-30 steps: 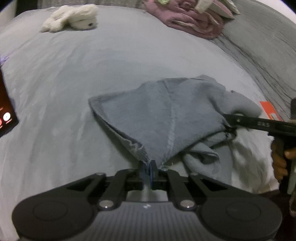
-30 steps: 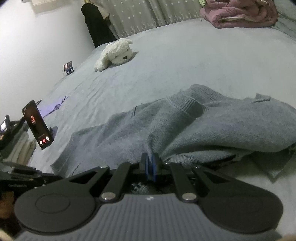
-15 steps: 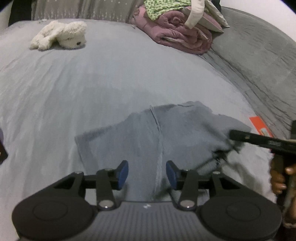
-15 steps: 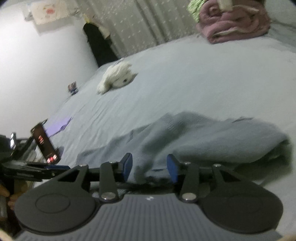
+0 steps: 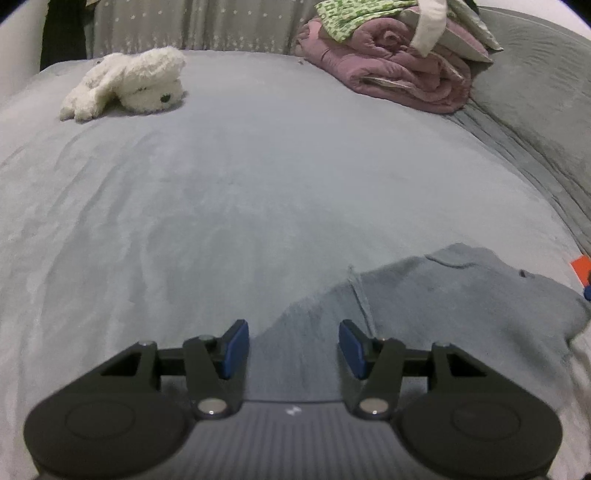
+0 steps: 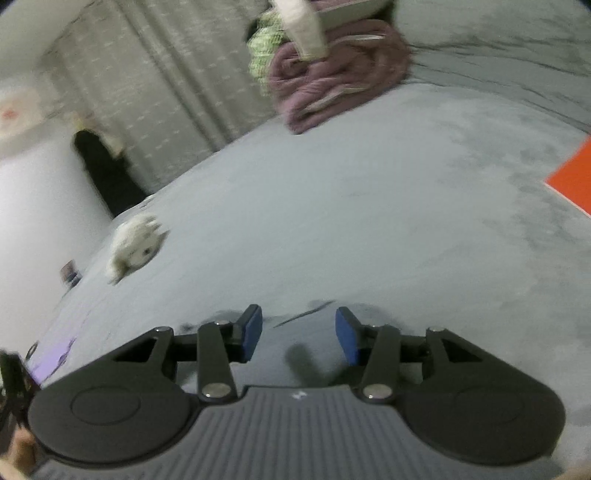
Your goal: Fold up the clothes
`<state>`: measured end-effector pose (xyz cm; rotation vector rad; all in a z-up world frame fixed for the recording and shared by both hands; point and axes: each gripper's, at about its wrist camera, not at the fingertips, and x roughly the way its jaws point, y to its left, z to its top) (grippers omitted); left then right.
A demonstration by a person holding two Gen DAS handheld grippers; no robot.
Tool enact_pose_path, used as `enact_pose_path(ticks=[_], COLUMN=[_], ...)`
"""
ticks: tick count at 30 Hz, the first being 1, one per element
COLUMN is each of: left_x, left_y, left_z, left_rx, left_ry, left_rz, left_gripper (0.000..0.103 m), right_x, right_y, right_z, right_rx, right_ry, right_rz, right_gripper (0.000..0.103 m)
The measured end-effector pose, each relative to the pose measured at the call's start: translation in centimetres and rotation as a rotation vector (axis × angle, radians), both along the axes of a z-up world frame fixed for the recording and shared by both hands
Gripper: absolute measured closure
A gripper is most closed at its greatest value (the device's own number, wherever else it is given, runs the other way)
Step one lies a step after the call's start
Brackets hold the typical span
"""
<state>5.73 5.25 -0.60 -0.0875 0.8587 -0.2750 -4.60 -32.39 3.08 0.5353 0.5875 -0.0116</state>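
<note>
Two tools, both spread wide and holding nothing. Left tool (image 5: 293,345) low in the centre of the left wrist view, blue pads (image 5: 233,349) well apart, hanging over the near edge of a grey knitted sweater (image 5: 436,306). Sweater lying flat and rumpled on the grey bed (image 5: 240,177), filling the lower right of that frame, a seam line running up from beside the right pad. Orange card (image 5: 580,266) at the right edge, just beyond the sweater. White plush toy (image 5: 129,83) at upper left, resting on the bed. Rolled pink blanket (image 5: 399,77) at upper centre-right with a green patterned cloth (image 5: 351,16) piled on top.

Right tool (image 6: 298,339) low in the centre of the blurred, tilted right wrist view, pads equally far apart, above bare bed (image 6: 369,206); sweater not clearly told apart there. Same plush toy (image 6: 135,249) at middle left, pink blanket (image 6: 332,81) at the top, orange card (image 6: 574,177) at the right edge. Pale dotted curtain (image 6: 155,85) at upper left.
</note>
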Motion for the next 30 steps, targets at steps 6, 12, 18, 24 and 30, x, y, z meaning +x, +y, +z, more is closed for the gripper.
enact_pose_path(ticks=[6, 12, 18, 24, 30], left_x=[0.6, 1.0, 0.6, -0.3, -1.2], left_y=[-0.4, -0.6, -1.6, -3.0, -2.8], left_z=[-0.4, -0.7, -0.6, -0.6, 0.7], left_rx=[0.0, -0.003, 0.038, 0.064, 0.083], left_ry=[-0.037, -0.035, -0.04, -0.05, -0.104], left_rz=[0.0, 0.007, -0.038, -0.025, 0.099], left_gripper=[0.049, 0.05, 0.07, 0.099, 0.1], right_x=[1.6, 3.0, 3.1, 3.4, 3.5], right_y=[-1.7, -0.9, 1.7, 3.2, 5.5], right_z=[-1.6, -4.2, -4.6, -4.6, -4.0], right_rx=[0.004, -0.005, -0.157, -0.254, -0.328], right_ry=[0.064, 0.16, 0.149, 0.117, 0.078], right_rz=[-0.029, 0.022, 0.021, -0.015, -0.133], right_gripper=[0.054, 0.054, 0.061, 0.083, 0.089])
